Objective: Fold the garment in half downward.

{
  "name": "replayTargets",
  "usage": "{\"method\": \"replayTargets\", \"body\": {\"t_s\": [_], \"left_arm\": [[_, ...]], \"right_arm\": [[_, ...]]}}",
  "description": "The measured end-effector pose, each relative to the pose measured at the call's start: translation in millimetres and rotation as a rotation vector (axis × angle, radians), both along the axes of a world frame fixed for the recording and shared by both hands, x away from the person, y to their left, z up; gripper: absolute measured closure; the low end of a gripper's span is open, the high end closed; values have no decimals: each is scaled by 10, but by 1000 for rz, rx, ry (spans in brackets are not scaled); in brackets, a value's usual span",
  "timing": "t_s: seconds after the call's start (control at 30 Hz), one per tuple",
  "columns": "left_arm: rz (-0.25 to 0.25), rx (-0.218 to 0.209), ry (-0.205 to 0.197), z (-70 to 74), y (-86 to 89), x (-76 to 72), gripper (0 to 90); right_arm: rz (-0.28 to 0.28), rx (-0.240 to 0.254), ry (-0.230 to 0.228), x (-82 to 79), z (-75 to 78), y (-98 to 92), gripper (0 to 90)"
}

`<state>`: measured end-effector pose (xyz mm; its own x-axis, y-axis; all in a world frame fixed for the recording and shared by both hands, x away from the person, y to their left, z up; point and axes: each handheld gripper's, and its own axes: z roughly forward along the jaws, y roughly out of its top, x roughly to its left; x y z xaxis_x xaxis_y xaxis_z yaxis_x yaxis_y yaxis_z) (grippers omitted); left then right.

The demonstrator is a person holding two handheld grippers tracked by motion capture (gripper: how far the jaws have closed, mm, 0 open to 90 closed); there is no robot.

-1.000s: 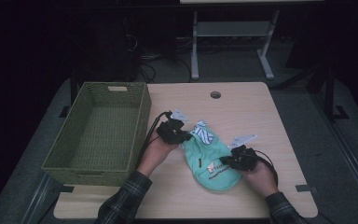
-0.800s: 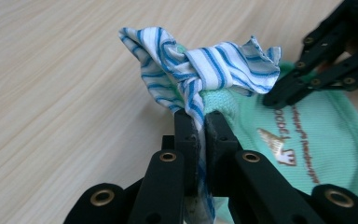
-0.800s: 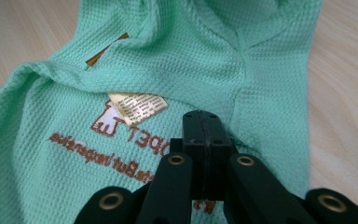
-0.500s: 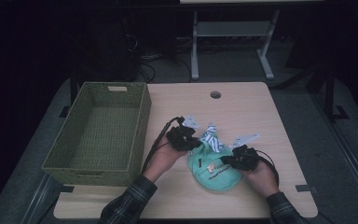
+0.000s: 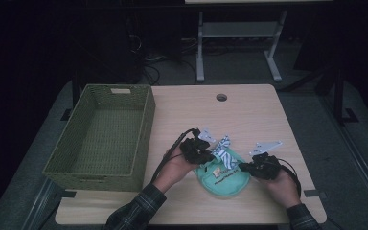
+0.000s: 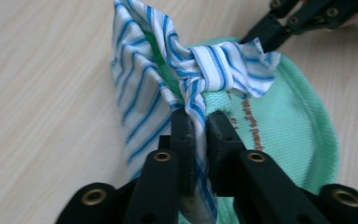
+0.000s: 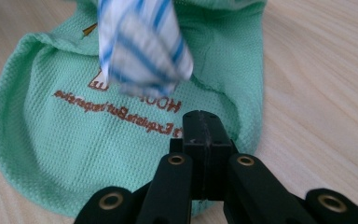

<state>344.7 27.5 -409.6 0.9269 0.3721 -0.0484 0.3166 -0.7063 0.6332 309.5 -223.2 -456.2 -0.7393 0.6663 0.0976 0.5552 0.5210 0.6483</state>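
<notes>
A mint-green mesh pouch (image 5: pixel 223 181) with brown lettering lies on the wooden table (image 5: pixel 249 115) near the front edge. A blue-and-white striped cloth strip (image 5: pixel 224 152) is knotted at its top. My left gripper (image 5: pixel 209 156) is at the pouch's upper left. In the left gripper view its jaws (image 6: pixel 198 119) pinch the striped strip (image 6: pixel 144 84) just below the knot; they have just been opening slightly, with the cloth still between the pads. My right gripper (image 5: pixel 245 167) is at the pouch's right edge. In the right gripper view its jaws (image 7: pixel 200 123) are shut on the rim of the pouch (image 7: pixel 74 140).
A deep green woven basket (image 5: pixel 146 125) stands on the table's left half, close to my left hand. A round cable hole (image 5: pixel 221 97) sits at the far middle of the table. A white desk frame (image 5: pixel 239 33) stands on the floor behind.
Both hands have drawn toward the front of the table with the pouch. The left gripper moved right and inward, and the pouch now looks more bunched and rounded, with the striped strip raised above it.
</notes>
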Motion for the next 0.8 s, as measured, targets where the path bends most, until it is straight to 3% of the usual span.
{"method": "replayTargets", "body": {"t_s": [0.23,0.5,0.67,0.8], "left_arm": [[-20,-12,21,-9,-31,-39,681],[-21,-87,40,89,-11,-51,559],[-7,-114,23,191,-20,2,554],[25,-116,22,160,-77,97,572]], "right_arm": [[11,-4,4,3,-26,33,897],[-7,6,2,-4,3,-17,897],[-2,8,-3,-8,8,-33,897],[8,4,0,-25,14,-7,897]]}}
